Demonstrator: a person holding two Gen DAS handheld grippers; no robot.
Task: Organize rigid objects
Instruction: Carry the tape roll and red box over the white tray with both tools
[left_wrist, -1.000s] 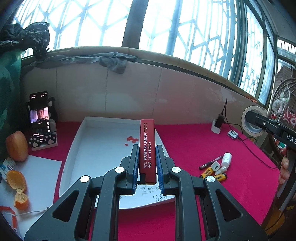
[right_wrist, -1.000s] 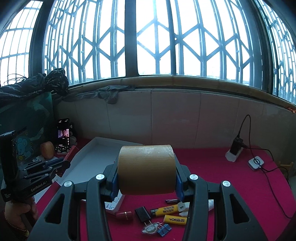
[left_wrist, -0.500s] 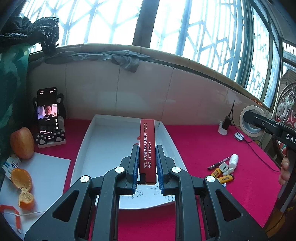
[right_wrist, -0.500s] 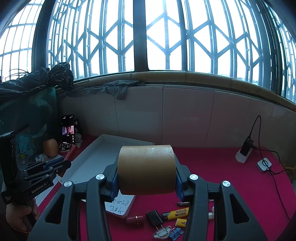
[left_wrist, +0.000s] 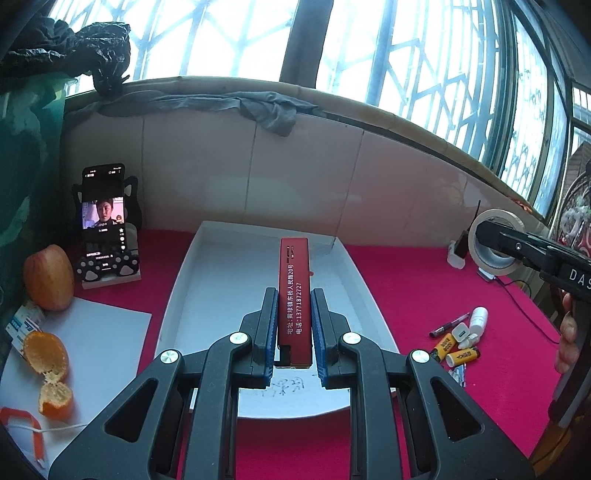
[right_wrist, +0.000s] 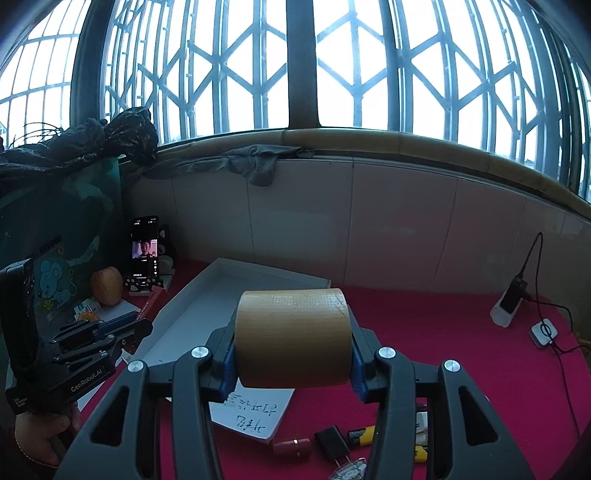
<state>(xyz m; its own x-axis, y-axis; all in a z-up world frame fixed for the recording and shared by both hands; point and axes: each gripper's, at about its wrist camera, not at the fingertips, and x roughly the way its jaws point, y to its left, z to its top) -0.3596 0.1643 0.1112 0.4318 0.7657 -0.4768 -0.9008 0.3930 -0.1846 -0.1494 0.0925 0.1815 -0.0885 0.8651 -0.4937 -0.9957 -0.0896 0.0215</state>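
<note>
Left gripper (left_wrist: 293, 325) clamps a red bar (left_wrist: 293, 295) (white print on it) above the white tray (left_wrist: 207, 266); right gripper (right_wrist: 291, 343) clamps a tape roll (right_wrist: 291, 336).

Readable text on the red bar, both grippers and the tray

The red bar (left_wrist: 293, 302) carries white print along its length: Chinese characters after "地址:" ending in "20号", and a second line "电话:13771872727". At the right edge of the left wrist view, the right gripper (left_wrist: 570, 275) shows the white letters "DAS", cut off by the frame. In the right wrist view, the left gripper (right_wrist: 90, 380) at the near left reads "GenRobot.AI"; smaller print lower on its body is too small to read. Handwritten dark characters stand on the near end of the white tray (right_wrist: 255, 413), upside down and not legible. The phone (left_wrist: 105, 214) screen's text is too small to read.
</note>
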